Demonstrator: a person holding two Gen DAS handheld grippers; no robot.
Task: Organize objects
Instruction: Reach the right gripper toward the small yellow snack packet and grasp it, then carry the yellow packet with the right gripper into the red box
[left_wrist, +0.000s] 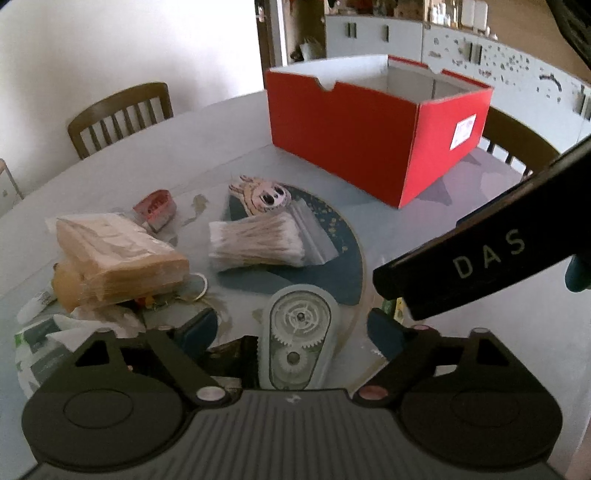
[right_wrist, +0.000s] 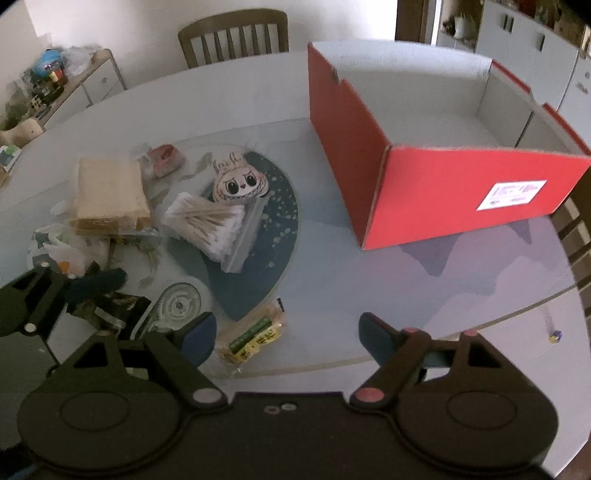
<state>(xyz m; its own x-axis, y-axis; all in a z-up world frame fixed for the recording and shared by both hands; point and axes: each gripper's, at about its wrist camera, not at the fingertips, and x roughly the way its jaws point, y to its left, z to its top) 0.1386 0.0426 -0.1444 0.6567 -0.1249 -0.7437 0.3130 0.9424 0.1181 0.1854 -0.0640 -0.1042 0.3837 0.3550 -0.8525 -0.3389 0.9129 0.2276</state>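
Table (right_wrist: 369, 295) holds one red box (right_wrist: 443, 192), two chairs (right_wrist: 232, 33) behind.

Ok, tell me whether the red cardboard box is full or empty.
Empty: the red cardboard box has no lid, and the right wrist view shows only bare white inside.

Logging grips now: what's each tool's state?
Left tool: open, astride the correction tape dispenser, not gripping.
Right tool: open, holding nothing.

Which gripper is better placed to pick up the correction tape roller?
Left. The left gripper already has its open fingers either side of the tape roller. The right gripper is open over a snack packet instead.
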